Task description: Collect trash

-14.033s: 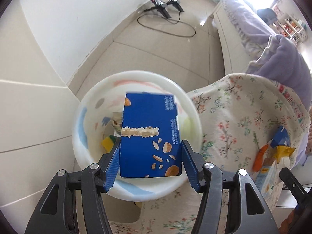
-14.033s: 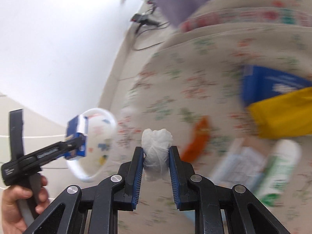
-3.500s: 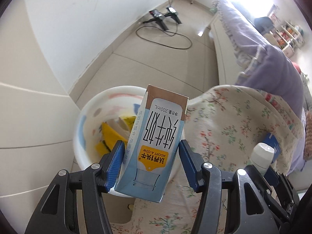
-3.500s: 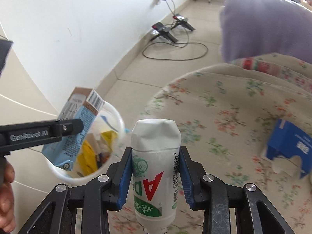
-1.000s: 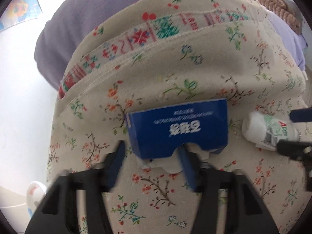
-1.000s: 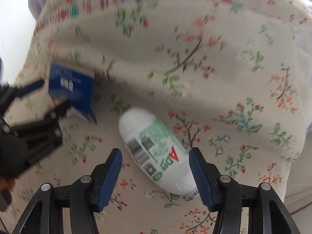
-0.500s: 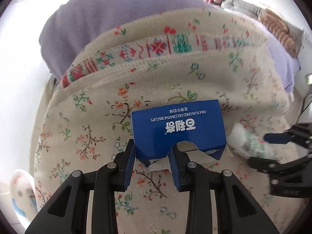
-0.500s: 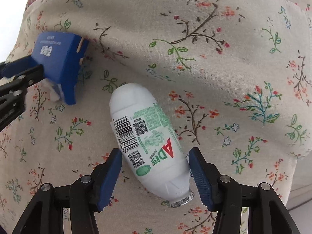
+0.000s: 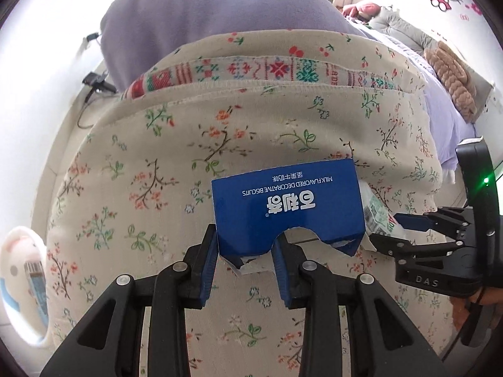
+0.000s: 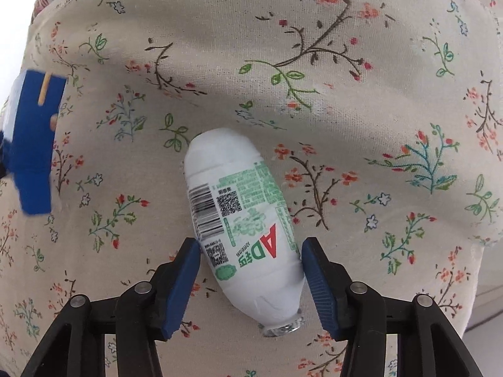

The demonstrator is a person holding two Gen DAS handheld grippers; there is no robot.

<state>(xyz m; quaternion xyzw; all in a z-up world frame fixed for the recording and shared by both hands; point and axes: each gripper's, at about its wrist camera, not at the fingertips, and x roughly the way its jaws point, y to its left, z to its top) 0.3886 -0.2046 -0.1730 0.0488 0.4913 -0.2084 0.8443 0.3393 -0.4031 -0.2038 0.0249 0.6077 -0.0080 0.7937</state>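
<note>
While left gripper pinches blue box, right gripper seemingly unclosed around bottle

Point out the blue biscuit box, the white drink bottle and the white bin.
blue biscuit box [image 9: 286, 207]: left wrist view, middle of its printed top face.
white drink bottle [image 10: 242, 216]: right wrist view, on its label.
white bin [image 9: 15, 251]: left wrist view, on its rim at the frame's left edge.

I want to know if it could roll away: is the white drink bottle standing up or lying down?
Lying down. The white drink bottle rests on its side on the floral cloth, its foil-rimmed mouth pointing toward the camera, between the right gripper's fingers.
</note>
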